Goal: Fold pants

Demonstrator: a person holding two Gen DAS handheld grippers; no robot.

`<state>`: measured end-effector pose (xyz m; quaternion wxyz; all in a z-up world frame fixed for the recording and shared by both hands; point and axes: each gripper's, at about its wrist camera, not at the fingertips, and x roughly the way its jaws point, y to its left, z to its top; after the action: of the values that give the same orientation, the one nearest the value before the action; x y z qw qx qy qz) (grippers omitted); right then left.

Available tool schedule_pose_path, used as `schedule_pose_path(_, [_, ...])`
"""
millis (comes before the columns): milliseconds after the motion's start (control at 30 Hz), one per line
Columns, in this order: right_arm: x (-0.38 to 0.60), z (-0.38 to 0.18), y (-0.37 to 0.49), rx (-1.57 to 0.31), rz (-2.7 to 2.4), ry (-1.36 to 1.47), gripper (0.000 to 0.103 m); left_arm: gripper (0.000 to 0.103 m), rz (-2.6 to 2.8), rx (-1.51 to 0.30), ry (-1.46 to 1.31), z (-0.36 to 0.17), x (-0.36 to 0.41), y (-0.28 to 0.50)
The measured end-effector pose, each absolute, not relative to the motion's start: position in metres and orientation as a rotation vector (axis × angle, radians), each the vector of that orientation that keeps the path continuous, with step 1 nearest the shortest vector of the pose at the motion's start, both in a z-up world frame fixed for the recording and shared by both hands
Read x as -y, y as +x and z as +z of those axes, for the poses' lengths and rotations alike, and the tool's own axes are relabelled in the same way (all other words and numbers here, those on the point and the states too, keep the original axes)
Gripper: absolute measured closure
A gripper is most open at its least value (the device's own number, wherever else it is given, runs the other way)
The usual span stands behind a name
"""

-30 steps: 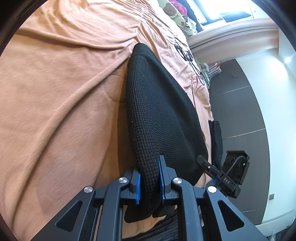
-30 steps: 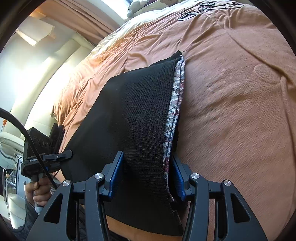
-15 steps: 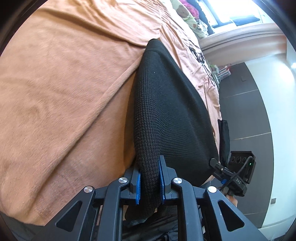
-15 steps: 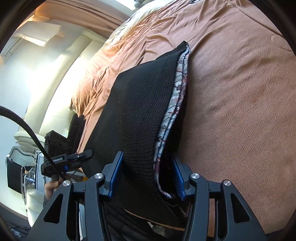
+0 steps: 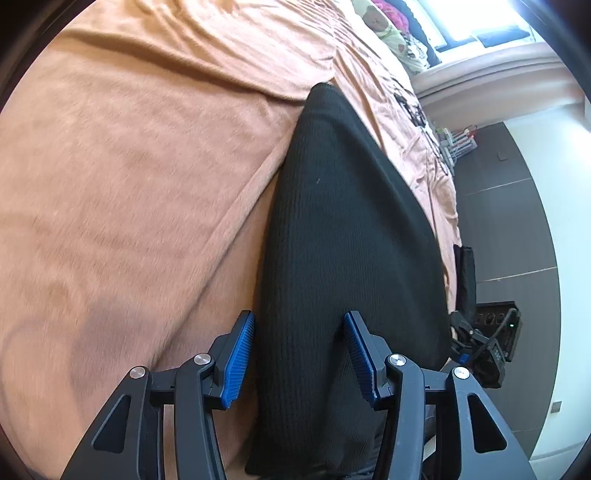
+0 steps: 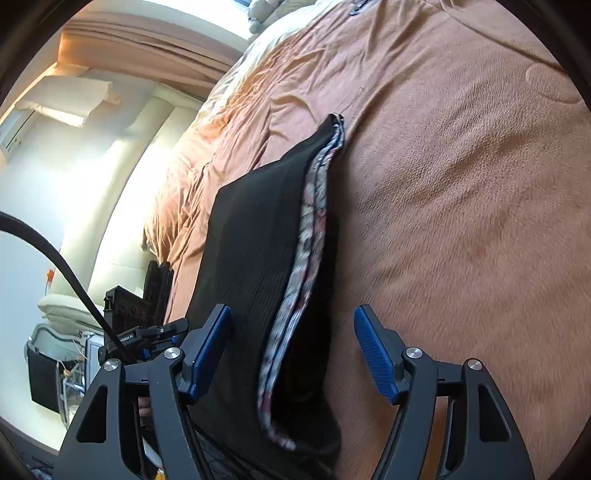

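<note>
The black knit pants (image 5: 343, 236) lie folded on an orange-brown blanket (image 5: 129, 177), their near end hanging over the bed's edge. My left gripper (image 5: 299, 332) straddles the near left edge of the fabric; its jaws are opening and the blue pads (image 5: 240, 354) stand apart from the cloth. In the right wrist view the pants (image 6: 255, 240) show a patterned lining edge (image 6: 310, 236). My right gripper (image 6: 291, 328) is also opening, its blue pads (image 6: 376, 354) clear of the fabric that lies between them. Each view shows the other gripper at its side edge.
The blanket (image 6: 461, 184) covers the whole bed. Pillows and soft toys (image 5: 388, 26) lie at the head by a bright window. A dark floor (image 5: 509, 229) and white wall run along the bed's side. Cream furniture (image 6: 122, 177) and a cluttered rack (image 6: 62, 369) stand beyond.
Both grippers let go of the pants: the jaws, clamped on the fabric before, now stand apart. The pants have settled lower onto the blanket.
</note>
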<state>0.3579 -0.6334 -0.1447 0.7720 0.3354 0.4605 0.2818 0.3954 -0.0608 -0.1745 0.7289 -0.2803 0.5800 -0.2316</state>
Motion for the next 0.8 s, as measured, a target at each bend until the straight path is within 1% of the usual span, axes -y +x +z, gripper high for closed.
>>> schedule_pose_path(167, [0.617,-0.156,0.371,-1.023,0.633,0.742,0.035,0.051,-0.525,-1.258,-0.631,-0.179,0.065,0.415])
schedule_pose_path(600, [0.604,-0.153,0.398,-1.042,0.656,0.724,0.036,0.051,-0.579,-1.250,-0.617,-0.187,0.077,0.465])
schedule_pose_path(800, [0.601,-0.156,0.407,-1.046,0.673,0.719,0.036,0.055,-0.588,-1.257,-0.607,-0.191,0.082,0.480])
